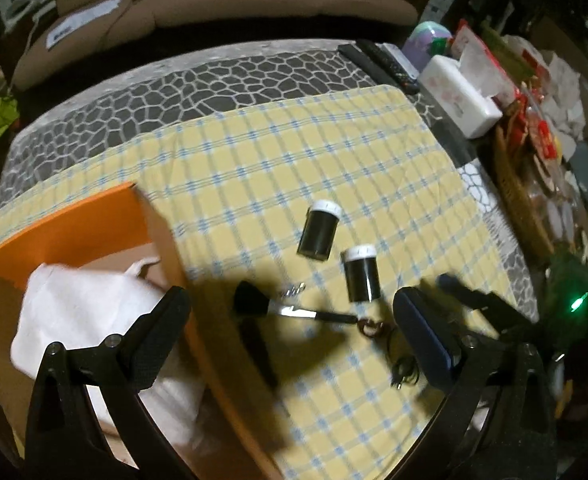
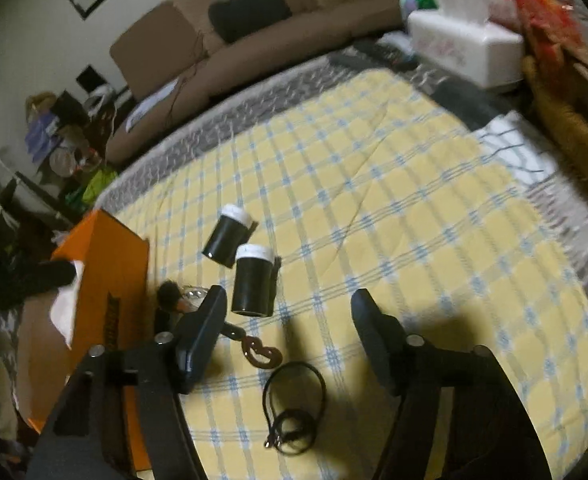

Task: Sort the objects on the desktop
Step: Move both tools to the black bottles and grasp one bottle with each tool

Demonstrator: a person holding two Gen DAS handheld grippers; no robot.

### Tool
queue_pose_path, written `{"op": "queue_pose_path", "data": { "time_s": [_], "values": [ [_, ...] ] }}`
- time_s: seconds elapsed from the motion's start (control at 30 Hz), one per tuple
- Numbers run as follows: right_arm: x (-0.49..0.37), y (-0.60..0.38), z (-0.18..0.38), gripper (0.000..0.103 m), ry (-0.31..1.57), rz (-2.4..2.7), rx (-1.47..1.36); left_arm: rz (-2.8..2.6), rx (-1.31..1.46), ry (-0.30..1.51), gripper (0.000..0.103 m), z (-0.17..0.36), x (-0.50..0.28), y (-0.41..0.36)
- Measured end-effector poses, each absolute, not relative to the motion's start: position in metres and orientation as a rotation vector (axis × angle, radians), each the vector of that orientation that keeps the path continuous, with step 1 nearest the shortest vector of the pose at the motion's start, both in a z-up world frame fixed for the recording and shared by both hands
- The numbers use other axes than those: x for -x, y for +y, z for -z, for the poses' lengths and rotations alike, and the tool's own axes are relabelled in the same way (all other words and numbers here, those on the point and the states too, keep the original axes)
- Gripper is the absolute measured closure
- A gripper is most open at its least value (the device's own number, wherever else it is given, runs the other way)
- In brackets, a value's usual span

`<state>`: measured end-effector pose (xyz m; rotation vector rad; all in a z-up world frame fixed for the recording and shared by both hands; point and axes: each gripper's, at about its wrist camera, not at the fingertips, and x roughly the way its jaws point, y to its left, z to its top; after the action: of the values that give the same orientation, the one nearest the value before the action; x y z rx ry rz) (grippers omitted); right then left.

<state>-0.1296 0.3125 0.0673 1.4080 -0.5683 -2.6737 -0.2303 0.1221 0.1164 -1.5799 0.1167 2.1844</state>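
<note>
Two black jars with white lids lie on the yellow checked cloth, one farther (image 1: 320, 234) (image 2: 228, 240) and one nearer (image 1: 361, 274) (image 2: 253, 284). A makeup brush (image 1: 278, 308) (image 2: 170, 294), a brown clip (image 1: 370, 326) (image 2: 260, 352) and a coiled black cord (image 1: 404, 368) (image 2: 294, 412) lie in front of them. An orange box (image 1: 74, 228) (image 2: 106, 272) at the left holds a white cloth (image 1: 86, 312). My left gripper (image 1: 290, 304) hangs open over the box edge and the brush, gripping nothing. My right gripper (image 2: 288, 304) stands open above the clip and cord, just in front of the nearer jar.
A white tissue box (image 1: 458, 96) (image 2: 466, 44) and dark remote controls (image 1: 378, 62) sit at the table's far right corner. Piled packets and a basket (image 1: 526, 184) crowd the right side. A brown sofa (image 1: 214, 4) stands behind the table.
</note>
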Motion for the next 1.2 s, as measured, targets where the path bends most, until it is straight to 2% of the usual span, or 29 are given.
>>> {"op": "queue_pose_path", "data": {
  "time_s": [0.1, 0.2, 0.47, 0.53, 0.63, 0.67, 0.7, 0.83, 1.03, 1.17, 1.2],
  "values": [
    [0.145, 0.306, -0.052, 0.038, -0.550, 2.629, -1.448, -2.151, 1.625, 0.057, 0.010, -0.103, 0.248, 0.124],
    [0.159, 0.301, -0.046, 0.044, -0.532, 2.614, -1.455, -2.126, 1.672, 0.041, 0.017, -0.087, 0.263, 0.126],
    [0.178, 0.280, -0.036, 0.047, -0.480, 2.602, -1.489, -2.111, 1.696, -0.002, 0.020, -0.073, 0.285, 0.131],
    [0.179, 0.271, -0.034, 0.054, -0.409, 2.607, -1.504, -2.113, 1.696, -0.004, 0.020, -0.073, 0.288, 0.133],
    [0.180, 0.262, -0.032, 0.058, -0.303, 2.632, -1.516, -2.110, 1.697, 0.009, 0.020, -0.073, 0.290, 0.136],
    [0.180, 0.262, -0.032, 0.062, -0.284, 2.640, -1.518, -2.108, 1.697, 0.019, 0.020, -0.073, 0.289, 0.138],
    [0.178, 0.264, -0.033, 0.073, -0.285, 2.644, -1.513, -2.107, 1.694, 0.034, 0.020, -0.073, 0.288, 0.140],
    [0.174, 0.287, -0.038, 0.074, -0.372, 2.662, -1.514, -2.112, 1.681, 0.116, 0.020, -0.072, 0.285, 0.151],
    [0.159, 0.339, -0.053, 0.074, -0.543, 2.719, -1.460, -2.085, 1.664, 0.403, 0.027, -0.047, 0.272, 0.190],
    [0.154, 0.358, -0.049, 0.074, -0.635, 2.699, -1.463, -2.038, 1.696, 0.477, 0.039, -0.026, 0.266, 0.207],
    [0.155, 0.357, -0.050, 0.074, -0.644, 2.695, -1.465, -2.030, 1.704, 0.496, 0.046, -0.021, 0.265, 0.211]
  ]
}}
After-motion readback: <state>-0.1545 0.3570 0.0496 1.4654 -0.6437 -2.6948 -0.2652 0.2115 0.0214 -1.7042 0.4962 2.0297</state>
